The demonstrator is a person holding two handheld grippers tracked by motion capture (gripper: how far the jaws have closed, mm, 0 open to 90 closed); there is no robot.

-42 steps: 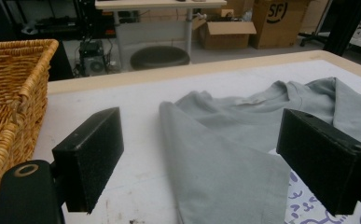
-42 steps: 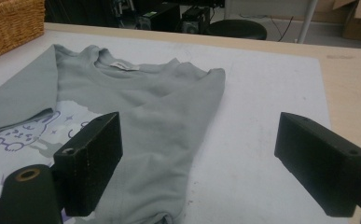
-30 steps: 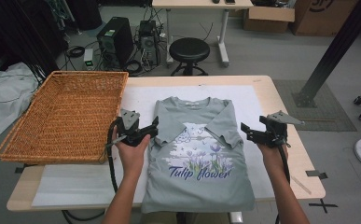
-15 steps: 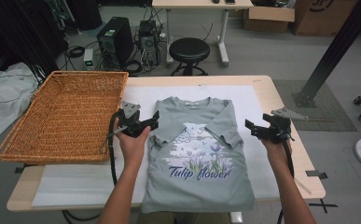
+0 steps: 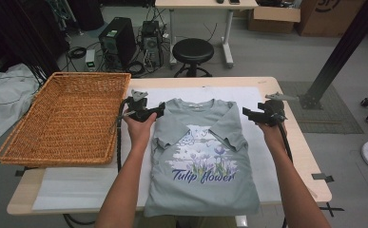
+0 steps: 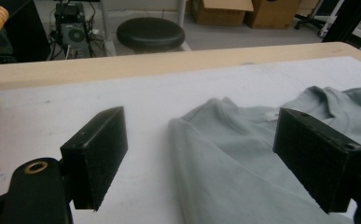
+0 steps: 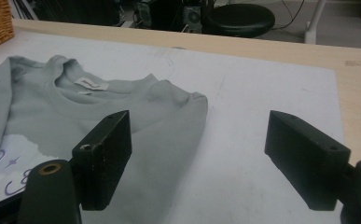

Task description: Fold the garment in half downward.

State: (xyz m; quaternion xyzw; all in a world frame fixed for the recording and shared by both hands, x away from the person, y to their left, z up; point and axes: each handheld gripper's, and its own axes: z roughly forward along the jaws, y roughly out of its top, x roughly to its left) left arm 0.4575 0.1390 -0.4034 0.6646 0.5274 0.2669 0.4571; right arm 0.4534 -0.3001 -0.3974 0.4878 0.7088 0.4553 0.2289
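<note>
The work in hand looks like folding a grey T-shirt (image 5: 200, 156), and this moment seems to be the approach to its 2 shoulder corners.

At the left of the table sits a wicker basket (image 5: 65, 118), just beside the white mat (image 5: 77, 185) on which the shirt lies face up, sleeves already folded inward over the printed front, collar toward the far edge.

The left gripper (image 5: 146, 111) hovers at the shirt's left shoulder, beside the basket's near corner. In the left gripper view its jaws stand wide apart with nothing clamped; the folded shoulder edge (image 6: 187, 135) lies between and below them, not touched.

The right gripper (image 5: 257, 114) hangs above the mat just off the shirt's right shoulder. Its jaws have just been closing a little, yet in the right gripper view they are plainly apart and empty: the left jaw is over the shoulder cloth (image 7: 178, 112), the right jaw over bare mat.

The next move probably calls for lowering both grippers until 1 jaw of each slides under the doubled cloth at the shoulder, then pinching both corners together, so the top half can be carried evenly toward the hem. An uneven grab would skew the fold.
</note>
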